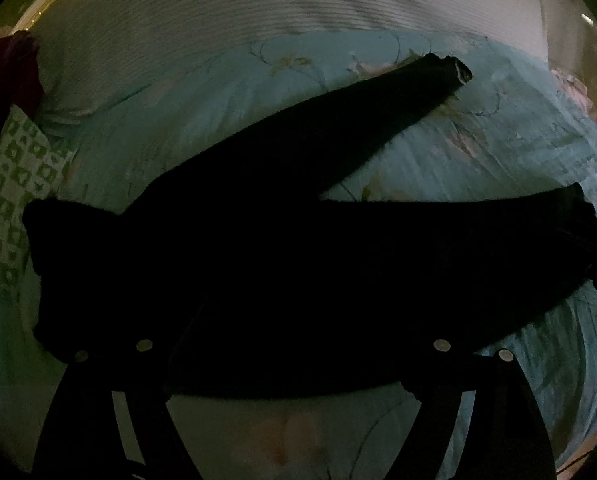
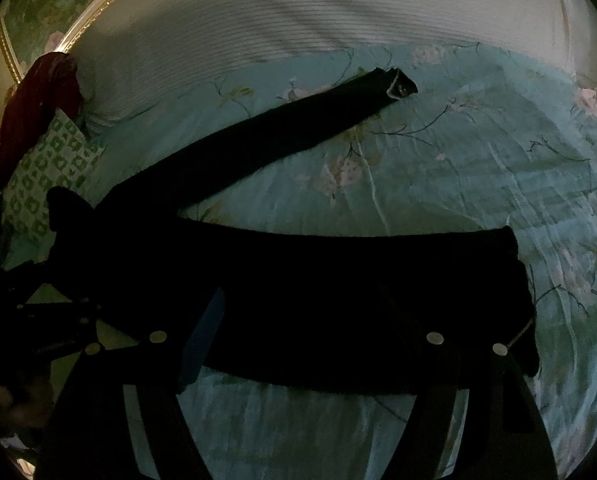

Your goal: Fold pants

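the black pants (image 1: pixel 298 264) lie spread on the bed, over a teal flowered blanket (image 1: pixel 478 152), with the two legs opened like a v. one leg runs far ahead of the fingers to its cuff (image 1: pixel 454 70); the other leg lies across, just beyond the fingertips of both tools. the waist end is to the left of the fingers, near a green patterned pillow (image 1: pixel 14 184) and a dark red cloth (image 1: pixel 6 76).

the left gripper (image 1: pixel 294 364) has its fingers spread wide and holds nothing; the near edge of the pants lies between and under the tips, but whether they touch the cloth i cannot tell — all is very dark there. the right gripper (image 2: pixel 326 356) is spread wide too, with nothing in it, and hangs over the near leg.

i judge that the folding is not yet begun: the pants are only laid out. the next move probably calls for closing on the far leg, near the cuff and near the seat, and laying it onto the near leg, so that the edges meet.

the right view shows the end of the near leg (image 2: pixel 514 280) whole — in the left view it is partly hidden behind something dark at the picture's edge. the left view shows the waist end more fully.
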`<state>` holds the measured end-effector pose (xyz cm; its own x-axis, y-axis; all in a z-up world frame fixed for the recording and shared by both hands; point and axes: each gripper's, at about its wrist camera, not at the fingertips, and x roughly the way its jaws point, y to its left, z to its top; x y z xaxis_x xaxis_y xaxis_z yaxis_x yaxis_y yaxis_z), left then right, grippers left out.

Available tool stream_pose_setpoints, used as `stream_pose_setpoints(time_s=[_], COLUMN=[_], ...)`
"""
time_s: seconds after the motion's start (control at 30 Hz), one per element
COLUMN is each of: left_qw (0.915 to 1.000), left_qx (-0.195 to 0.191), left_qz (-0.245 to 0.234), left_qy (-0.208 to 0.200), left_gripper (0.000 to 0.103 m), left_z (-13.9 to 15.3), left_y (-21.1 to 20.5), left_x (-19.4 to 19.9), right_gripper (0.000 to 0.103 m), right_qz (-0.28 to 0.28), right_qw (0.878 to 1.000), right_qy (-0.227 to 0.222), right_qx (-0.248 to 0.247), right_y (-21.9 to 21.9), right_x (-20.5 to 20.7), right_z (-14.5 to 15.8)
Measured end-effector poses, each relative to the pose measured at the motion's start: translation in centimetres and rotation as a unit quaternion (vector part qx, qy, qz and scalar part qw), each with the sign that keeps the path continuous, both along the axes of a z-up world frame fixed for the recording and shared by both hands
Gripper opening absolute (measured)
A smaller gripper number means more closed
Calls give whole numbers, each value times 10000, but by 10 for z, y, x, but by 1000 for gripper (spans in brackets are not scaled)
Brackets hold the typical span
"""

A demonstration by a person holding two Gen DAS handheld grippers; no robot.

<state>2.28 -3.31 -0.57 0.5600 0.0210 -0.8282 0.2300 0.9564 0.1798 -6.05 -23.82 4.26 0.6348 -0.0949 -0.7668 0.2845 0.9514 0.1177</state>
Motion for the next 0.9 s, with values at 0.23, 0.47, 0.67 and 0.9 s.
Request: stream_pose_setpoints(time_s=[0.23, 0.47, 0.67, 0.9], left_qw=[9995, 9980, 9948, 9879], left_qx=[150, 261, 499, 760], left_qz=[-278, -563, -862, -1276], left_qy=[58, 153, 222, 436], left_gripper=[82, 82, 82, 80], left_z=[5, 5, -4, -19], left_y=[-12, -31, -50, -65], left_x=[34, 79, 112, 142], right_gripper=[75, 75, 75, 75], right_qz=[-190, -385, -613, -950], right_qw=[9992, 9975, 9940, 9870], right_qy=[22, -138, -134, -187], right_qx=[355, 582, 893, 1279], right_y=[-26, -59, -93, -136], right_x=[24, 67, 106, 146], right_z=[3, 16, 19, 10])
